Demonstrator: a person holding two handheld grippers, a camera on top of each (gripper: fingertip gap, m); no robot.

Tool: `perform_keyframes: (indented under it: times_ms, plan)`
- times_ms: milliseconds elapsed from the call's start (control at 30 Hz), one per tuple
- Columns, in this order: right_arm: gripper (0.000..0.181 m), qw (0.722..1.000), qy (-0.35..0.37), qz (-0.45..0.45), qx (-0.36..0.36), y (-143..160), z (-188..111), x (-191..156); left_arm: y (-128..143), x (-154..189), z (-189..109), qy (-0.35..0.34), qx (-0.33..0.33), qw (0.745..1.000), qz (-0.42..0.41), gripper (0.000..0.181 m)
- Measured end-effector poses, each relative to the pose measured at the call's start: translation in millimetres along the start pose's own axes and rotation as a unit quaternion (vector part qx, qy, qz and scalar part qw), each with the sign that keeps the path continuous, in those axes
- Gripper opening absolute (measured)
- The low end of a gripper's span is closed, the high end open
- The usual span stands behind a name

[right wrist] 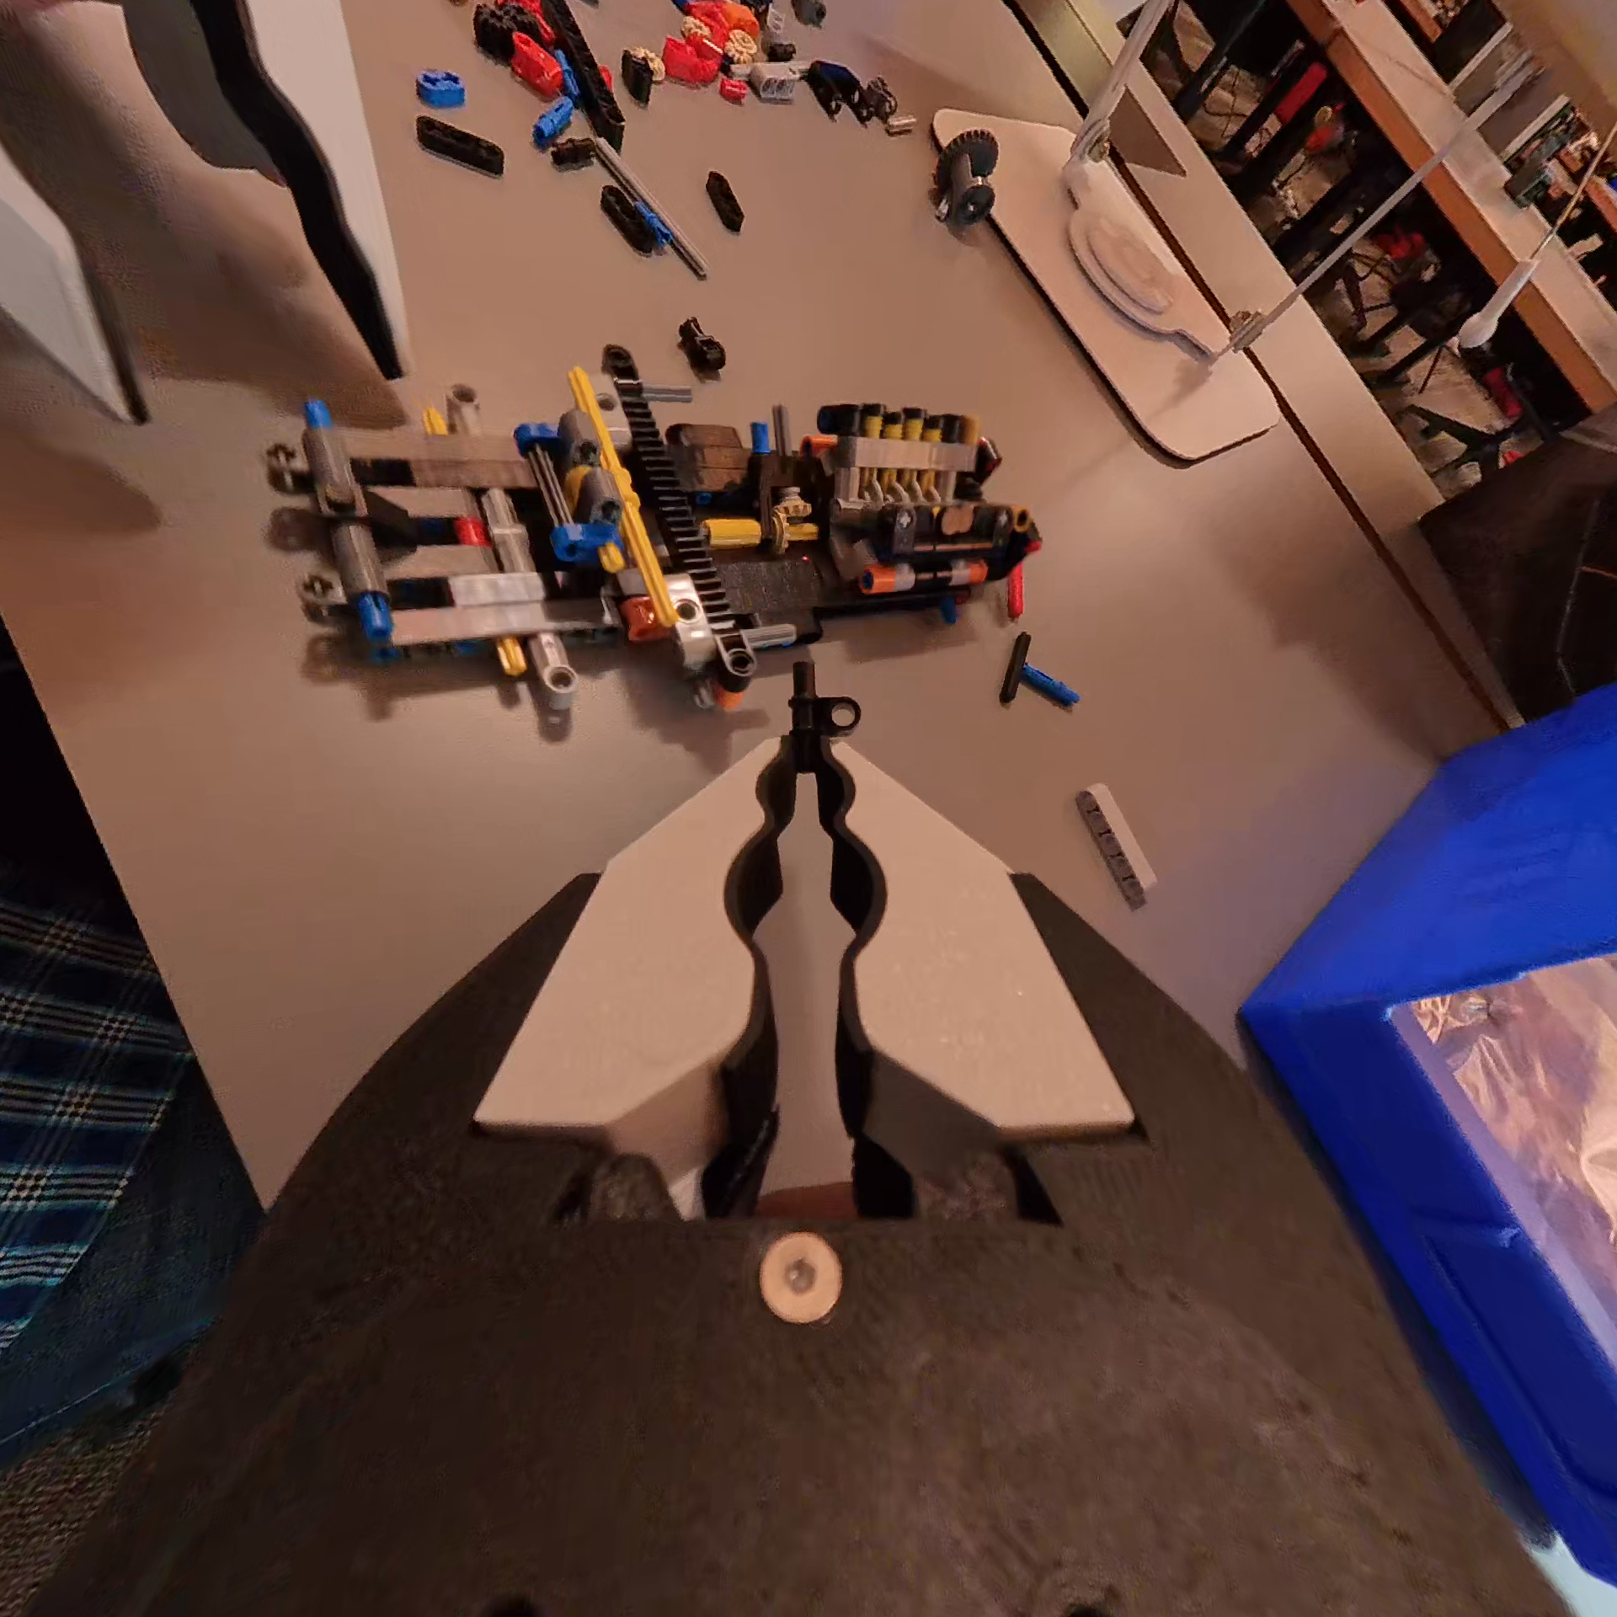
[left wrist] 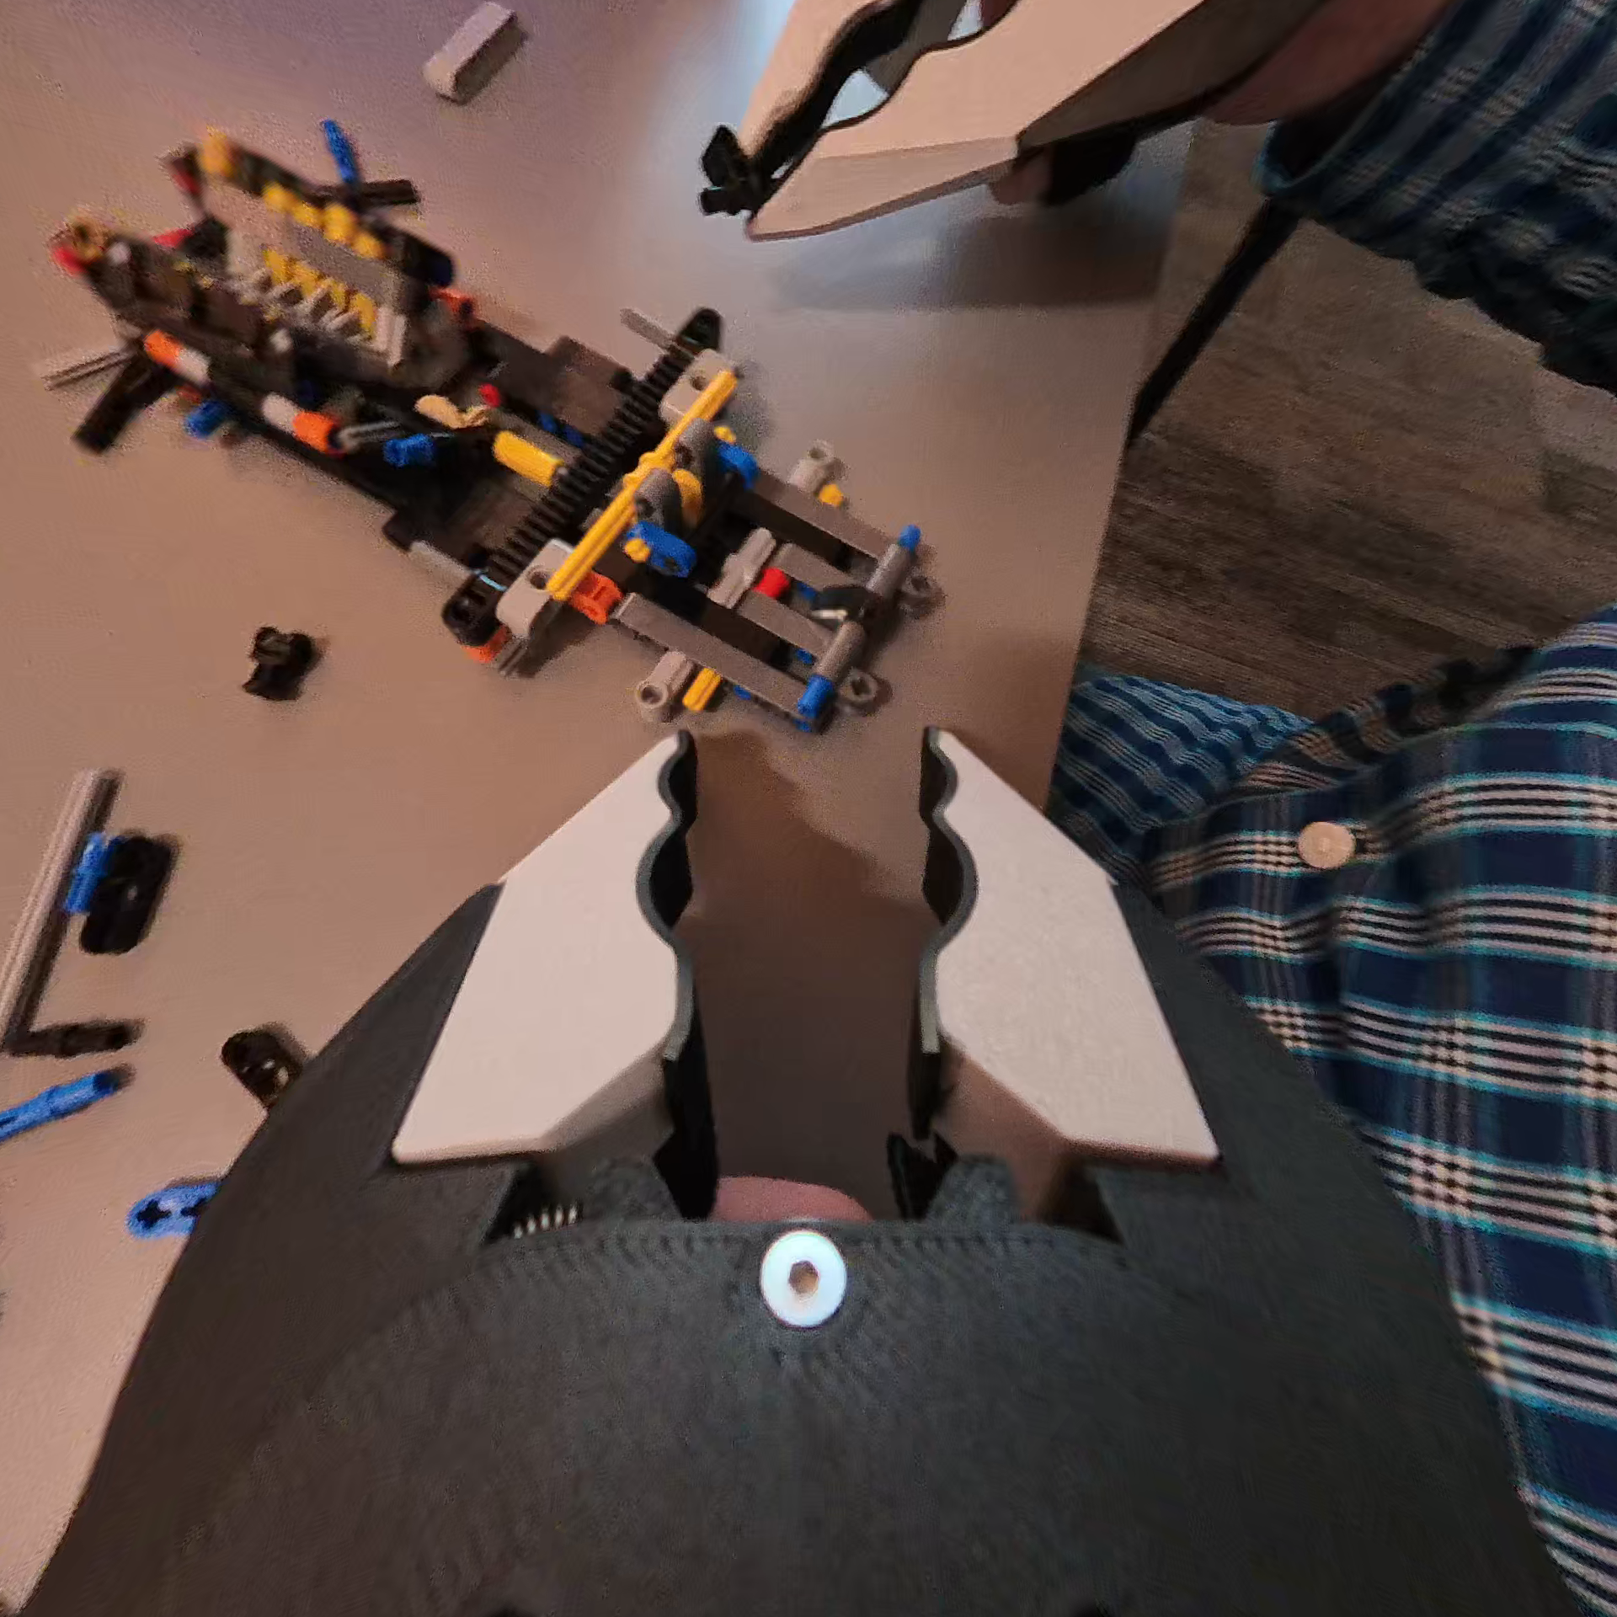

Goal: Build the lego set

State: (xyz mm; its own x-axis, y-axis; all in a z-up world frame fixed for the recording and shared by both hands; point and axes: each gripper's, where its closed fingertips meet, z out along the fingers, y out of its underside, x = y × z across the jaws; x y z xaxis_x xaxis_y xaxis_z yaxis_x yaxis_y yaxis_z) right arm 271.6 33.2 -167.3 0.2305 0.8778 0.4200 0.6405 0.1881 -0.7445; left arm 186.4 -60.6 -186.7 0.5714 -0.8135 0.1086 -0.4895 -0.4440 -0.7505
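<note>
The lego build (left wrist: pixel 490 446), a long frame of black, grey, yellow and blue parts with a black toothed rack, lies on the grey table (left wrist: pixel 875 350); it also shows in the right wrist view (right wrist: pixel 647 534). My left gripper (left wrist: pixel 809 752) is open and empty, just off the build's near end. My right gripper (right wrist: pixel 807 752) is shut on a small black connector piece (right wrist: pixel 814 709), which sticks out past the fingertips a little above the table, close to the build's side. The right gripper also shows in the left wrist view (left wrist: pixel 744 184) with the black piece at its tip.
Loose parts lie on the table: a grey beam (right wrist: pixel 1116 844), a black axle with a blue pin (right wrist: pixel 1037 678), a black connector (right wrist: pixel 703 344), and a pile at the far end (right wrist: pixel 700 52). A blue bin (right wrist: pixel 1444 1050) stands at right. A white lamp base (right wrist: pixel 1120 280) sits beyond. A plaid sleeve (left wrist: pixel 1400 962) is near. There is about 12 cm between the tips of the two grippers.
</note>
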Motion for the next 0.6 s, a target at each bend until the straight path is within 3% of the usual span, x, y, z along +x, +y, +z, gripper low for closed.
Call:
perform_keyframes:
  times_ms: [33, 267, 600]
  plan:
    - [0.002, 1.0, -0.001, 0.001, -0.001, -0.3, 0.5, 0.2, -0.1, 3.9, 0.1, 0.011, 0.0, 1.0, 0.007, 0.05]
    - [0.002, 1.0, -0.004, -0.001, -0.005, -6.5, 4.2, 2.2, -7.0, -8.0, -10.2, 0.007, 0.018, 0.999, 0.029, 0.051]
    - [0.001, 0.997, 0.003, -0.082, 0.015, -48.7, 13.8, -0.7, -34.3, -54.1, -23.7, -0.042, 0.077, 0.996, 0.036, 0.03]
